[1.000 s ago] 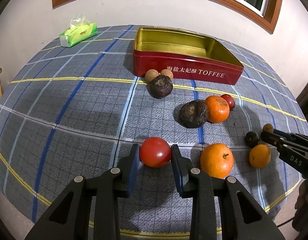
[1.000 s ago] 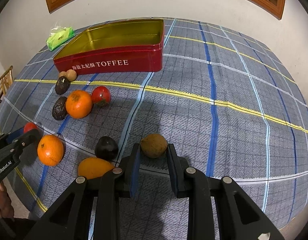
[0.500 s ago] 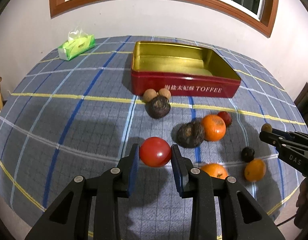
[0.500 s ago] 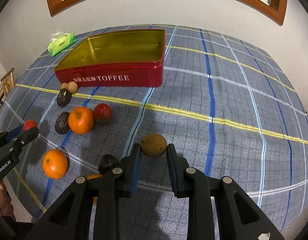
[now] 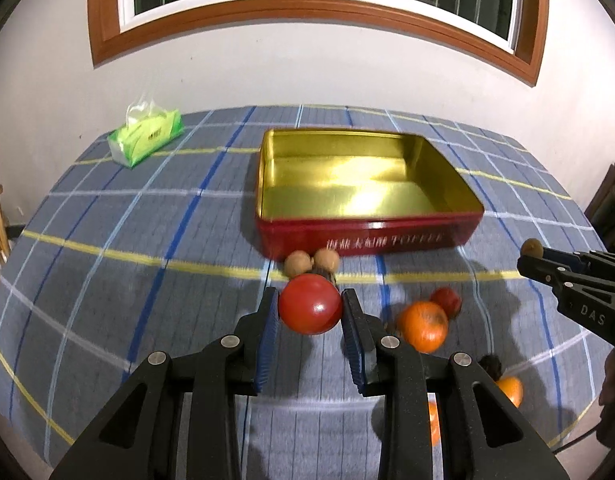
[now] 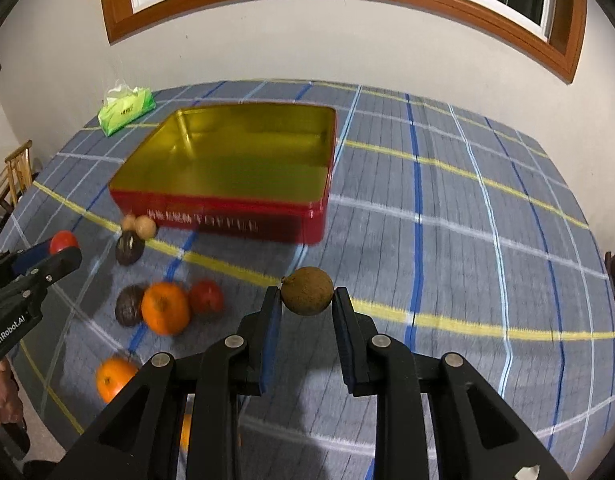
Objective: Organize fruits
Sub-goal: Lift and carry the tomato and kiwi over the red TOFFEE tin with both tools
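Observation:
My left gripper (image 5: 310,306) is shut on a red tomato (image 5: 310,304) and holds it above the table, in front of the red toffee tin (image 5: 367,236) with its gold inside. My right gripper (image 6: 306,296) is shut on a round brown fruit (image 6: 307,290), also in the air, to the right of the tin (image 6: 227,208). On the cloth lie two small brown fruits (image 6: 139,226), two dark fruits (image 6: 129,248), oranges (image 6: 165,314) and a second tomato (image 6: 205,297).
A green tissue pack (image 5: 147,138) sits at the far left of the table. The plaid tablecloth (image 6: 467,240) covers the table. A wooden chair (image 6: 11,176) stands at the left edge. The wall with a window is behind.
Both grippers have risen from the table with their fruits and moved toward the tin. The tin now looks nearer and is seen from higher up.

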The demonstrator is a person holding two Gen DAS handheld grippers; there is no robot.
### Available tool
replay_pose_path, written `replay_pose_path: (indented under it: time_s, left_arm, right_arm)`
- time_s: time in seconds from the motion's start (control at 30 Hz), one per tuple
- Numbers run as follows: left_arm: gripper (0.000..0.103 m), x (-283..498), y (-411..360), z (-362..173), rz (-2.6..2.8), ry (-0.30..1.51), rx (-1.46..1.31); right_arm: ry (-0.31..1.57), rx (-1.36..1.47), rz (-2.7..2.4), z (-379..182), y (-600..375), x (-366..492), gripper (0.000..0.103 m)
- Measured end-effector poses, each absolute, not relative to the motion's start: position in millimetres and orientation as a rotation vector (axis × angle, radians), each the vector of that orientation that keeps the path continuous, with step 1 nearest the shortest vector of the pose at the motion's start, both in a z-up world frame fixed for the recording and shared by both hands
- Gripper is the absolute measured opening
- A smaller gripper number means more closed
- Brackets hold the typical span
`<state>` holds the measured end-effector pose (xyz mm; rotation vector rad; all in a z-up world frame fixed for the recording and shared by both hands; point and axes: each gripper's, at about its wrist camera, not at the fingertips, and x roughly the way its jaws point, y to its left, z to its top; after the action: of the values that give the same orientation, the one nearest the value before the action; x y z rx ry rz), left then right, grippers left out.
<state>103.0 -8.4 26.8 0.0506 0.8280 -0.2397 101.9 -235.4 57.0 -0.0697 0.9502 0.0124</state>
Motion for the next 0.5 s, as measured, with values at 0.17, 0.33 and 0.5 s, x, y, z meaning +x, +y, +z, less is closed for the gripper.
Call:
replay_pose_path:
  time_s: [0.17, 0.33, 0.5]
  left_arm:
    - [0.032, 118, -13, 36, -0.240, 0.811, 0.049]
    - [0.032, 134, -17, 39, -0.227, 0.802, 0.061]
    - [0.032, 153, -22, 38, -0.213, 0.801, 0.072]
  right_arm:
    - [0.935, -0.069, 0.024, 67, -232, 118, 0.024]
    - [0.933, -0.069, 0.037, 70, -230, 133, 0.024]
    - [0.929, -0.091, 0.046, 71, -227, 151, 0.024]
